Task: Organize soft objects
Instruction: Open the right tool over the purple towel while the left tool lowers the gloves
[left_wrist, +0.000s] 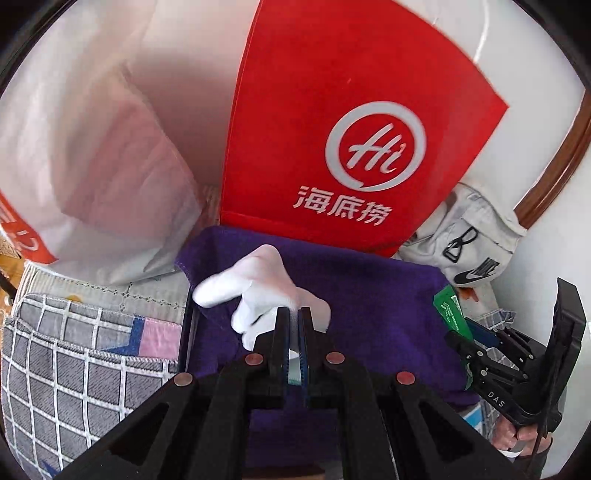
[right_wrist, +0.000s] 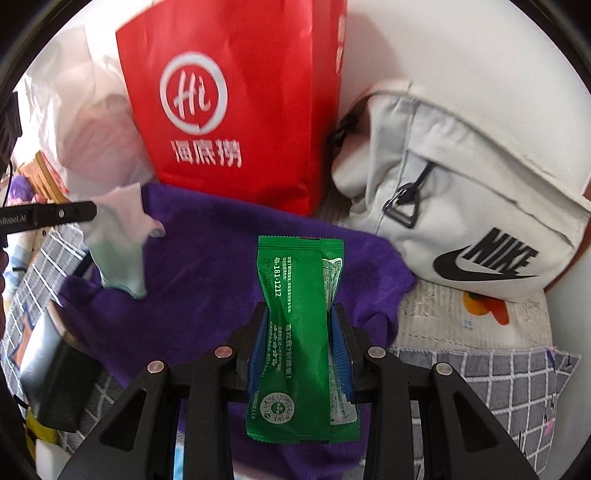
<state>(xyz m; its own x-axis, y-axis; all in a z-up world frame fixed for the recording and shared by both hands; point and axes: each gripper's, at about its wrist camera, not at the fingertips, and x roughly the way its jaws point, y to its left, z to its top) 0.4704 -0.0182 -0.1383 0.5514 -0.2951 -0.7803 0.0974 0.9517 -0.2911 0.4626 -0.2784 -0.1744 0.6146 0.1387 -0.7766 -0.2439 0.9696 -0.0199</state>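
My left gripper (left_wrist: 294, 314) is shut on a white sock (left_wrist: 255, 291), which hangs over a purple cloth (left_wrist: 369, 295). From the right wrist view the same sock (right_wrist: 118, 240) dangles from the left gripper's fingers (right_wrist: 74, 213) at the left. My right gripper (right_wrist: 300, 314) is shut on a green foil packet (right_wrist: 295, 314) that stands upright between the pads, above the purple cloth (right_wrist: 203, 277). The right gripper with the packet (left_wrist: 448, 310) shows at the right edge of the left wrist view.
A red paper bag (left_wrist: 351, 129) stands behind the cloth. A white plastic bag (left_wrist: 92, 166) lies at the left, and a pale Nike pouch (right_wrist: 461, 192) sits at the right. A grey checked cushion (left_wrist: 74, 362) lies in front left. A dark box (right_wrist: 62, 380) sits low left.
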